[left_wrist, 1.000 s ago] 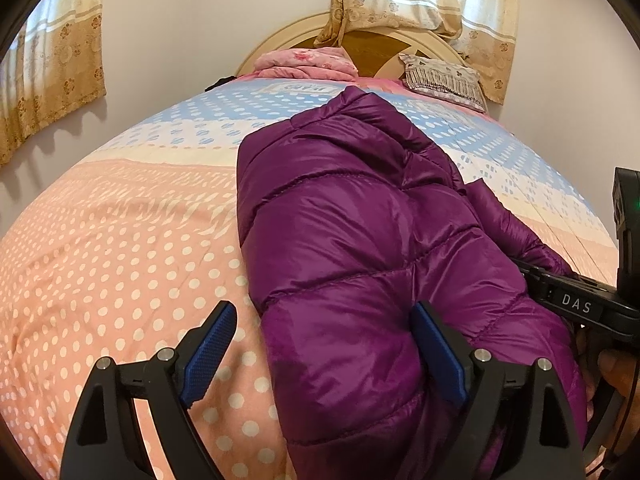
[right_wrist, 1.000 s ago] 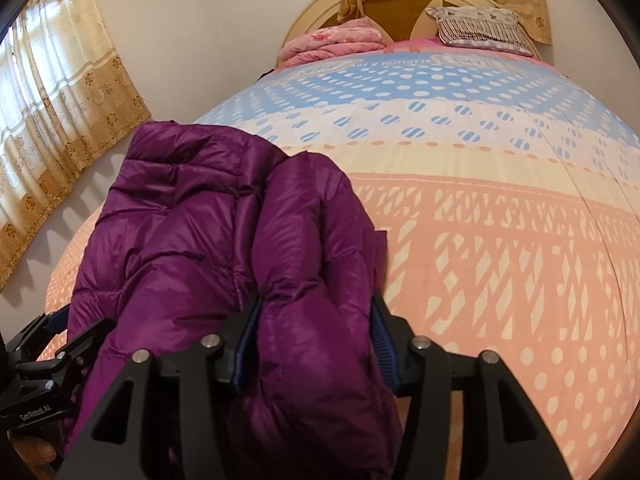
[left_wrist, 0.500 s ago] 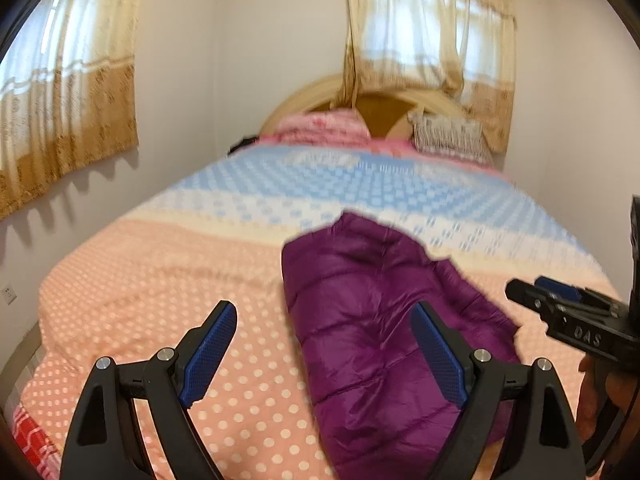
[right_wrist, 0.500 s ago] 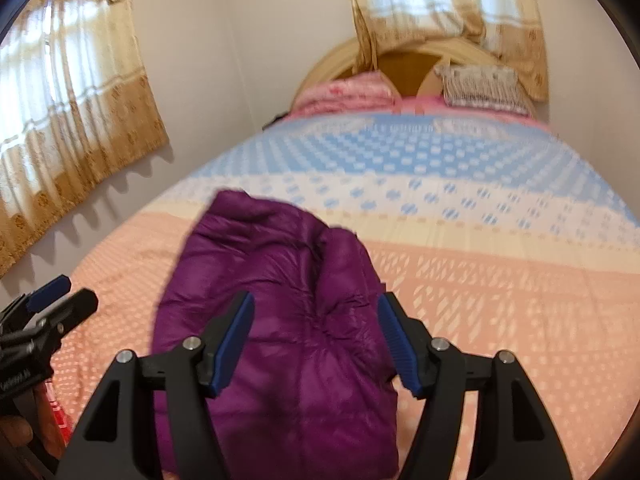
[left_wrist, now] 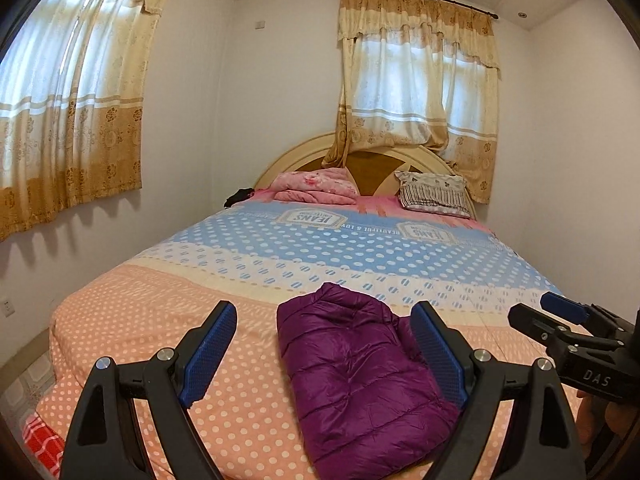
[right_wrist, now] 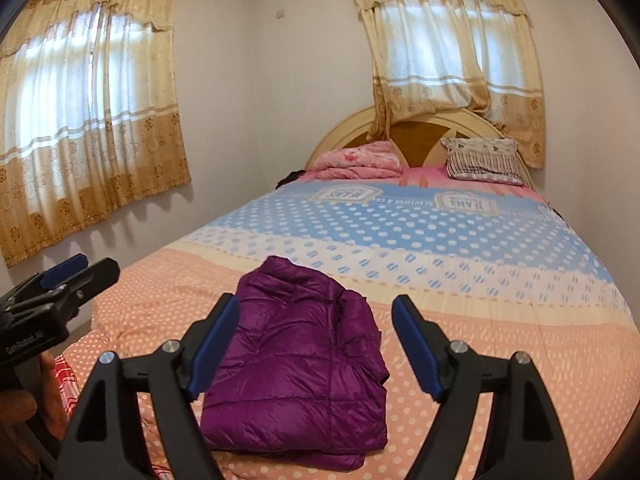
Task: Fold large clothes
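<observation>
While my left claw [left_wrist: 326, 354] hangs spread wide with nothing in it, the left wrist view shows the purple down jacket [left_wrist: 360, 376] lying on the bed [left_wrist: 160, 320], on the peach dotted part near the foot edge, well short of the pink blanket [left_wrist: 314, 190] and striped pillow [left_wrist: 434, 198] up at the headboard. Jacket sits between my blue pads [left_wrist: 208, 348], but below them, no contact. Off to the jacket's right, my other claw pokes in, parted too.

Over to the right wrist view: right claw [right_wrist: 316, 346] spread as well, empty, hovering above the same jacket [right_wrist: 304, 360]. Bundle looks compact now, a stubby rectangle with quilted panels on top, one layer peeping out under the near edge and a rumpled bit on its right side. My left claw [right_wrist: 64, 280] shows left of the jacket, clear of it.

My read: folding is all but done. Perhaps a tuck of that loose lower flap, otherwise finished.
</observation>
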Available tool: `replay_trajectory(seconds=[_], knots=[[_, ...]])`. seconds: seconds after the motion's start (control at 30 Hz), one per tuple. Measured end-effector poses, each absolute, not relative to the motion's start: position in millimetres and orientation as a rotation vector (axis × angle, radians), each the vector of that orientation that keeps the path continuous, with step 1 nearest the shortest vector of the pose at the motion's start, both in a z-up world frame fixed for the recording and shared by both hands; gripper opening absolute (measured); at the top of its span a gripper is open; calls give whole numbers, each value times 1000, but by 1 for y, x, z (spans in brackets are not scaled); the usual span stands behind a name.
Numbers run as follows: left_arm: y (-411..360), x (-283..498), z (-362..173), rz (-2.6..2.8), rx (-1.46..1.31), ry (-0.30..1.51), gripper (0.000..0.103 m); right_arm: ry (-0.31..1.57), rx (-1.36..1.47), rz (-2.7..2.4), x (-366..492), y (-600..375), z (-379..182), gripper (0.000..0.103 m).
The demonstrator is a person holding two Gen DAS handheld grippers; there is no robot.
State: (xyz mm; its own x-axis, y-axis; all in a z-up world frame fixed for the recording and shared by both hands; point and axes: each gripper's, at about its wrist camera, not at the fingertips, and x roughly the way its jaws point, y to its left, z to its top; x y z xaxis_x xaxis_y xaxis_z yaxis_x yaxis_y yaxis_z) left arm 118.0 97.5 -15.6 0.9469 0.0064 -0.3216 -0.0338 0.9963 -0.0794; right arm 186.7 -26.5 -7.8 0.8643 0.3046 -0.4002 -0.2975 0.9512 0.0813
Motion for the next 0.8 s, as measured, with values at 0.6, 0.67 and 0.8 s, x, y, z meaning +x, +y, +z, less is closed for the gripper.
replay_trajectory(seconds=[0.6,0.67,0.8], knots=[[108,116,-18,40,-112,322,89,430,20,339,175,-25,-11,82],[107,116,-19,40,-109,325,89,430,20,339,175,-26,-11,82],[107,117,-20,40,-107,329,89,432,25,339,173,-26,-13,82]])
